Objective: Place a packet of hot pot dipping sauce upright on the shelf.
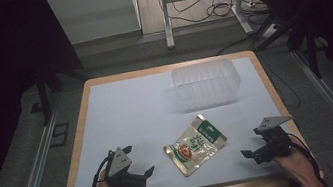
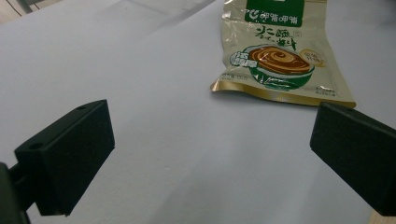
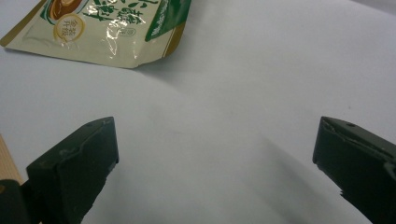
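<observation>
Dim room, white-covered wood-edged surface (image 1: pixel 121 110) | flat cream-and-green foil food pouch (image 1: pixel 195 143) lies near front edge, between both tools, short of clear ribbed plastic tub (image 1: pixel 206 84) | left hand-held gripper (image 1: pixel 137 161) and right hand-held gripper (image 1: pixel 252 143) both gape wide, empty | risk: pads skid off slick flat foil, pushing it away.

The wood-edged surface (image 1: pixel 76 138) carries a white sheet (image 1: pixel 132 114). On it, a cream-and-green food pouch (image 1: pixel 195 144) lies flat between the left tool (image 1: pixel 140 161) and right tool (image 1: pixel 252 143); a clear plastic tray (image 1: pixel 206 85) sits well beyond them.
</observation>
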